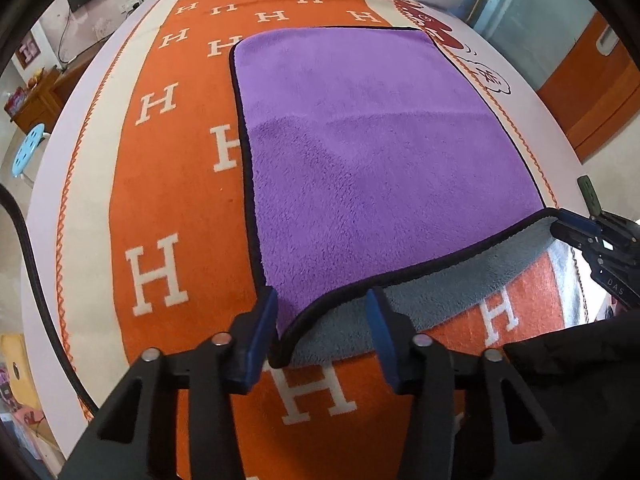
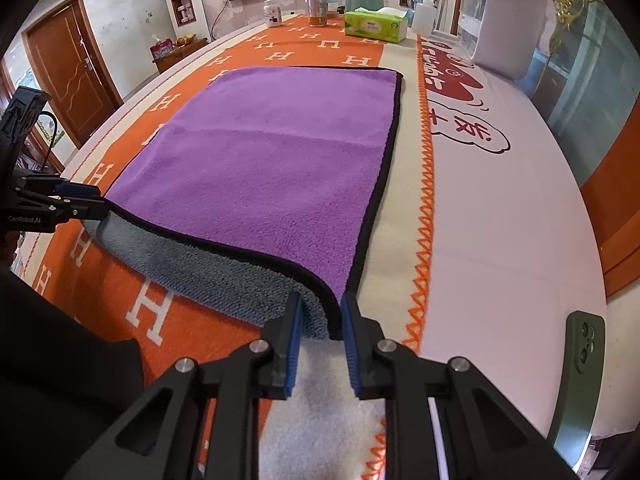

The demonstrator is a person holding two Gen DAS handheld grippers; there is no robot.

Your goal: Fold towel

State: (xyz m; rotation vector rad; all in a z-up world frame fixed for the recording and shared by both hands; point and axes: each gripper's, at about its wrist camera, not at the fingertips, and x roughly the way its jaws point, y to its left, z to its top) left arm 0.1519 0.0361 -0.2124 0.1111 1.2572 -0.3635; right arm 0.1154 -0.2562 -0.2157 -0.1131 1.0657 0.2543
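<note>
Holding the towel by its two near corners, we have lifted its near edge off the worktop so that the grey underside shows beneath the purple face. The rest of the towel lies flat on the orange blanket printed with white H letters, its far edge square to us and near the tissue box.

Our left tongs sit at the near-left corner. In their own view the fingers stand fairly wide with the black hem curling between them, so we cannot tell from there whether they pinch; in the right wrist view those tongs look drawn together on the corner. Our right tongs are nearly closed, with the near-right corner's hem caught in the narrow gap between the blue pads.

We judge the two-corner hold is there to keep the edge taut and level, so that it can travel over to the far edge without skewing. The fold looks barely begun: only the near strip is raised. A faint crease across the middle may mark where the bend will fall.

A green phone lies on the worktop just right of us, clear of the towel's path.
</note>
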